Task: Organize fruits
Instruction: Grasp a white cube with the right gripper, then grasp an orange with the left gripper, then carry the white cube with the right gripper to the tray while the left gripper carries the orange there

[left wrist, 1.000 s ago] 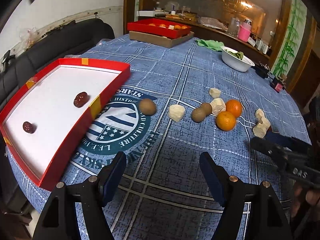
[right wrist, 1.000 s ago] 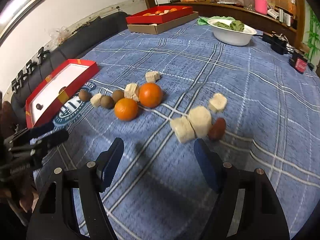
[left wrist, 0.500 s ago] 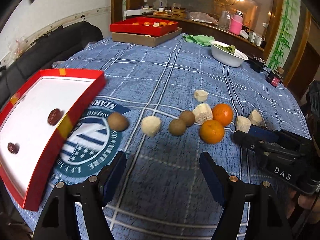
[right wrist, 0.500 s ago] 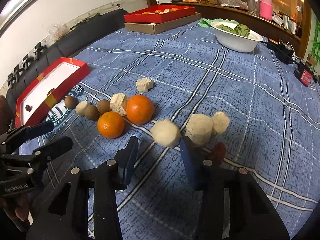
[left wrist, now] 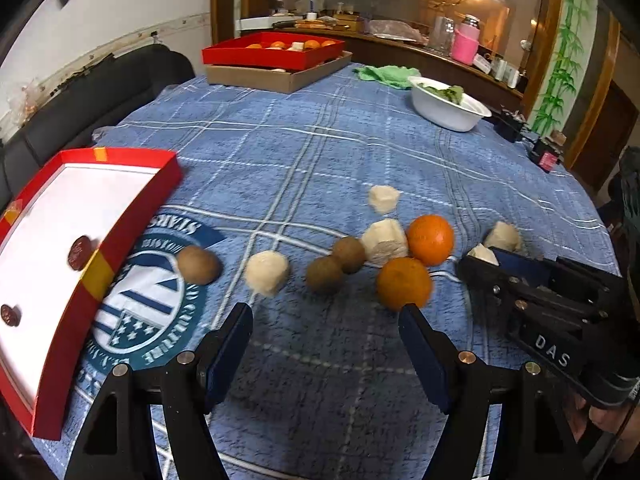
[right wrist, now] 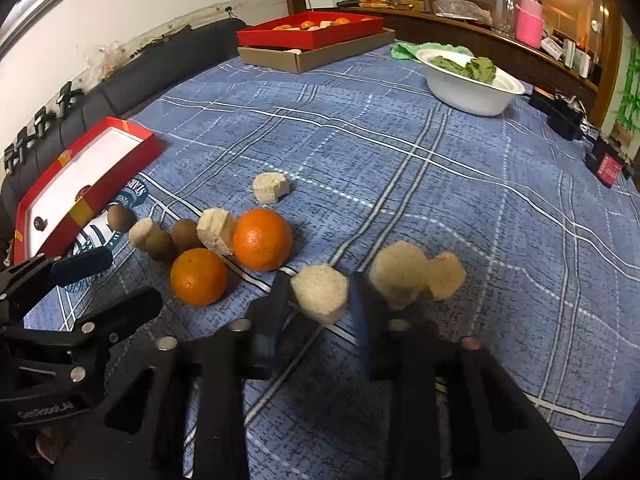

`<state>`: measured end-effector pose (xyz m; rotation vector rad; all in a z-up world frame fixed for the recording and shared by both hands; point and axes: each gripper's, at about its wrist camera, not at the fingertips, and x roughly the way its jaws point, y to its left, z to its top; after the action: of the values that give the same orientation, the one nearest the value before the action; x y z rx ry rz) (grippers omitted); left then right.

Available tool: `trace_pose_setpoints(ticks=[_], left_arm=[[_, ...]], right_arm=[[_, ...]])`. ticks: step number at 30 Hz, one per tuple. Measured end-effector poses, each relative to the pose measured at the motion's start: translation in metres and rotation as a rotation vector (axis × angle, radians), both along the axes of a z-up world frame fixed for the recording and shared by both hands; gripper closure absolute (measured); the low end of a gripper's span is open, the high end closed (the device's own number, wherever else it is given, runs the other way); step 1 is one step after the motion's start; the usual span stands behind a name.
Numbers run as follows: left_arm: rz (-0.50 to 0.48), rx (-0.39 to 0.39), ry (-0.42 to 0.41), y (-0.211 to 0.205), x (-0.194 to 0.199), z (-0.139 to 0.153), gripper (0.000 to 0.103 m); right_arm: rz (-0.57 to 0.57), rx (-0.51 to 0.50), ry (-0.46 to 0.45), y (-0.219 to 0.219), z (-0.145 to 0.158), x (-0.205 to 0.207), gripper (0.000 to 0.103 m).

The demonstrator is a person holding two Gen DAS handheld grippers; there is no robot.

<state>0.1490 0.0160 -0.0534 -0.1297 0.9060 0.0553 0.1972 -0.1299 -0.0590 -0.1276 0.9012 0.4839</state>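
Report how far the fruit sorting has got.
Done: two red fruits lie in the tray. In hand: the right gripper brackets a pale chunk, grip unclear; the left gripper is open, empty. Left: two oranges, three kiwis and other chunks on the cloth.

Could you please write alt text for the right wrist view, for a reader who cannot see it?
The right gripper closes around a pale peeled fruit chunk on a blue plaid tablecloth. Two oranges, brown fruits and more chunks lie left; a red tray sits far left.
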Motion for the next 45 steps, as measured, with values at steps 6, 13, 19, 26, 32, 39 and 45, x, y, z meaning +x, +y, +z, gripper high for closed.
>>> trace_pose_setpoints(ticks=[6,13,19,26,32,39,45], left_arm=[[-0.061,-0.011,0.001,-0.022,0.012,0.0,0.029],[-0.078,-0.013,0.033,-0.037,0.026,-0.01,0.033],[-0.073,0.007,0.015,-0.041,0.032,-0.012,0.043],[-0.061,0.002,0.011,-0.033,0.029,-0.009,0.072],[-0.058,-0.025,0.005,-0.027,0.005,-0.004,0.072],[-0.055,-0.052,-0.017,-0.023,-0.024,0.001,0.073],[-0.047,-0.076,-0.068,-0.013,-0.045,0.015,0.073]], right_arm=[[-0.025,0.022,-0.009,-0.017,0.009,-0.01,0.076],[-0.047,0.058,-0.022,-0.035,0.016,-0.013,0.076],[-0.062,0.096,-0.04,-0.043,0.024,-0.015,0.076],[-0.056,0.106,-0.036,-0.043,0.024,-0.014,0.076],[-0.046,0.099,-0.042,-0.039,0.026,-0.018,0.076],[-0.033,0.074,-0.02,-0.032,0.019,-0.045,0.076],[-0.041,0.06,-0.007,-0.035,0.015,-0.068,0.076]])
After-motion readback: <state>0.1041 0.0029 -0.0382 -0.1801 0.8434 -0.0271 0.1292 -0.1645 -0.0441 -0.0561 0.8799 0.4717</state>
